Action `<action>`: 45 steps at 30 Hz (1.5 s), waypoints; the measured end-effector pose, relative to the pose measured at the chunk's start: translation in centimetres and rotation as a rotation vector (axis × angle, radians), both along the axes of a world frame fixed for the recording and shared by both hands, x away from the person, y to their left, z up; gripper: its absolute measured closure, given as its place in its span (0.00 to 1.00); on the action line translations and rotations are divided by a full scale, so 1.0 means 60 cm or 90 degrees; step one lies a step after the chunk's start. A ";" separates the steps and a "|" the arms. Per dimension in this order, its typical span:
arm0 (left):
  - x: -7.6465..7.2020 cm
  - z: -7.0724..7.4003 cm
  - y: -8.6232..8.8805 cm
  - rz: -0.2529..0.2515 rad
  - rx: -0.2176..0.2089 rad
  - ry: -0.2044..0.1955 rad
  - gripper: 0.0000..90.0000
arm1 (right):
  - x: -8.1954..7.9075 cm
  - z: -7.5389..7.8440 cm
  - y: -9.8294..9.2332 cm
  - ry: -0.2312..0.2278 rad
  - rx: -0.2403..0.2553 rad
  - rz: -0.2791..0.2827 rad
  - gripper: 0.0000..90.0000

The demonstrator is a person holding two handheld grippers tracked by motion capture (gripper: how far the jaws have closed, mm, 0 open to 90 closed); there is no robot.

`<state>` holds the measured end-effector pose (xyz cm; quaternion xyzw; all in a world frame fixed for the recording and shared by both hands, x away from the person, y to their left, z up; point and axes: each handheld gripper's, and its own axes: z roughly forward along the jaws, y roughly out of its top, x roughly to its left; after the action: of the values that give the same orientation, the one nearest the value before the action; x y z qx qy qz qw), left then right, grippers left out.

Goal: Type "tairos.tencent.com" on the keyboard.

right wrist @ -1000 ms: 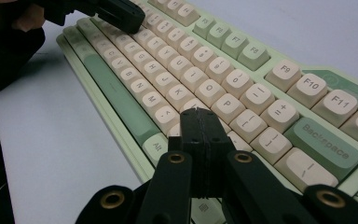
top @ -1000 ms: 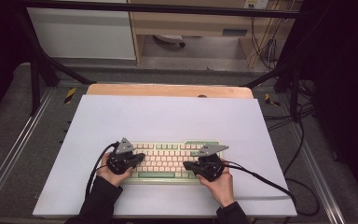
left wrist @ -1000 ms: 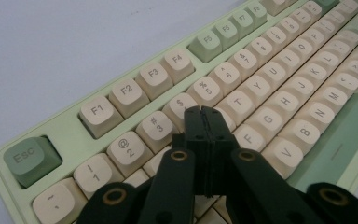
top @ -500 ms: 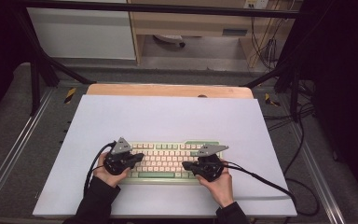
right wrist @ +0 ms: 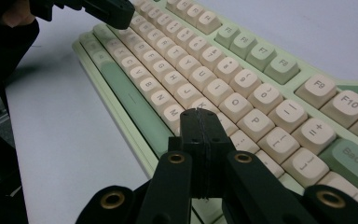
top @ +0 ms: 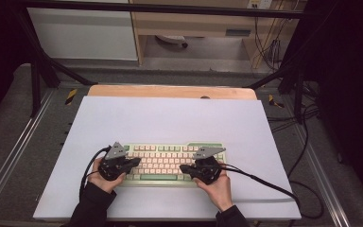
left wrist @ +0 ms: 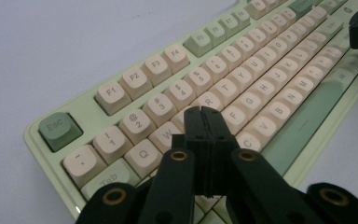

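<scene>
A: Layout?

B: Biggest first: white table top [top: 170, 118], wooden strip along its far edge. On it, toward the person's side, a pale green keyboard [top: 170, 163] with cream keys, lying flat, long side parallel to the near edge.

A: Hands?

B: Both at the keyboard. Left hand [top: 101, 182] at the left end, right hand [top: 217, 187] at the right end, dark sleeves coming in from the bottom of the high view.

A: Grippers?

B: Left gripper [left wrist: 204, 120]: jaws pressed together, nothing between them. Tip sits over the letter rows near W / R in the left gripper view. Can't tell if it touches a key.

A: Right one?

B: Right gripper [right wrist: 199, 122]: same, jaws fully together, empty. Tip over the keys just below O / P, near M, in the right gripper view. Contact not readable either.

A: Do they see each other?

B: Yes, each gripper view catches the other gripper's black jaw tip at the far end of the keyboard. Well apart, keyboard middle between them.

A: Cables?

B: Black cable [top: 264, 184] trails from the right gripper across the white top to the right edge.
</scene>
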<state>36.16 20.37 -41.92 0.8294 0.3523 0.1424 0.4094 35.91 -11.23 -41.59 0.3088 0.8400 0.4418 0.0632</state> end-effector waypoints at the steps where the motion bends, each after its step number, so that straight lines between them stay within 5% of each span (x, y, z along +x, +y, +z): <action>1: -0.001 -0.001 0.002 0.000 0.000 0.001 1.00 | 0.000 0.001 0.003 -0.001 0.000 0.001 1.00; 29: -0.002 -0.003 0.016 0.007 -0.009 0.004 1.00 | 0.019 -0.013 0.081 0.012 -0.007 0.027 1.00; 45: -0.002 -0.003 0.017 0.007 -0.008 0.003 1.00 | 0.021 -0.029 0.094 0.017 -0.019 0.034 1.00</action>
<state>36.04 21.38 -42.11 0.8251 0.3590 0.1403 0.4132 37.20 -5.59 -43.31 0.2911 0.8550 0.4268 0.0451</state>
